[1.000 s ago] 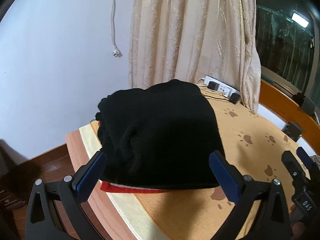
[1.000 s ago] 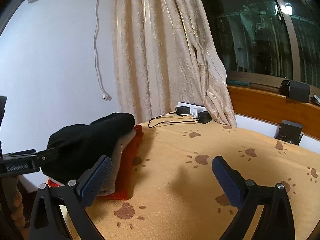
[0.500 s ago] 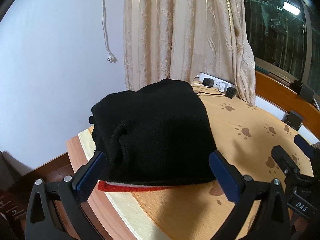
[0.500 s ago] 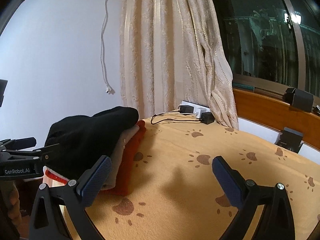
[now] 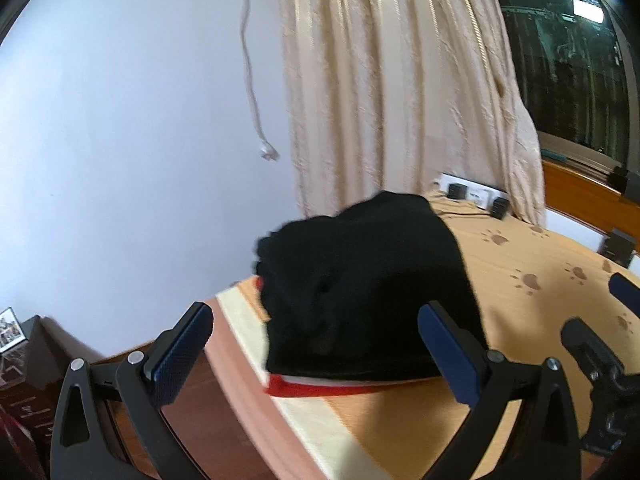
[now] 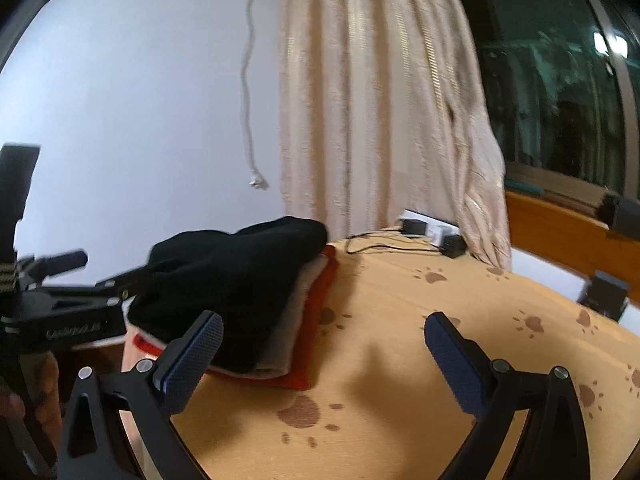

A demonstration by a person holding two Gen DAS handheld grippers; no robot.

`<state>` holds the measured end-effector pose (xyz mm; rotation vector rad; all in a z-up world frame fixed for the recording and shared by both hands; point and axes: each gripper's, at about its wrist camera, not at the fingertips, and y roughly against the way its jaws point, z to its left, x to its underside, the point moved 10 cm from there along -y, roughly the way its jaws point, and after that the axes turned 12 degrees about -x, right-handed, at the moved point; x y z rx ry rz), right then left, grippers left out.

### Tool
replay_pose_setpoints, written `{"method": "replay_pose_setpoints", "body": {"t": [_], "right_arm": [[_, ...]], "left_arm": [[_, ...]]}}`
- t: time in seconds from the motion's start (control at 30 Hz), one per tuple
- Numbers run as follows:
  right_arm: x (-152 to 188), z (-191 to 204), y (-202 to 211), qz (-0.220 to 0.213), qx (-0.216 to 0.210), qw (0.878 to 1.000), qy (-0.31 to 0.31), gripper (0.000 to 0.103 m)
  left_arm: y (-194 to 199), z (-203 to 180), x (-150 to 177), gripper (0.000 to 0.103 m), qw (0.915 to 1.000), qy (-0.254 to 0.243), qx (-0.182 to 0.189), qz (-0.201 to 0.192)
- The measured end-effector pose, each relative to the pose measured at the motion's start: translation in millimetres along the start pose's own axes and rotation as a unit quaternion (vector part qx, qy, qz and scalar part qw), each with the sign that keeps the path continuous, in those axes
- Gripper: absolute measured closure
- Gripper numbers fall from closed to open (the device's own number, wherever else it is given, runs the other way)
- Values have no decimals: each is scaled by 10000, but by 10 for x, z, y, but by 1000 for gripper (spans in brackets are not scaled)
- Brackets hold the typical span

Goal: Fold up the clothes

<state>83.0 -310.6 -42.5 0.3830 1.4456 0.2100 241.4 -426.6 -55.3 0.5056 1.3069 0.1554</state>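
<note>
A stack of folded clothes (image 5: 368, 300) lay on the blanket (image 5: 532, 312) ahead of the left jaws, left of the right jaws; a curtain (image 5: 400, 88) and power strip (image 5: 472, 194) stood behind.

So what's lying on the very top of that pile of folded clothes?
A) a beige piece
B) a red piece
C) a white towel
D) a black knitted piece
D: the black knitted piece covers the top of the pile, with a beige layer and a red layer showing only at the edges beneath it.
</note>
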Motion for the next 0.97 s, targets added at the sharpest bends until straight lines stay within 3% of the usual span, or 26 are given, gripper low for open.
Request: {"method": "replay_pose_setpoints", "body": {"t": [0.33,0.97], "right_arm": [[10,499,6,83,-363,9973,633,1],[153,570,-122,355,-349,9954,818,1]], "left_arm": [[13,198,116,0,9999,36,-137,58],[22,95,179,0,9993,-223,-272,-109]]}}
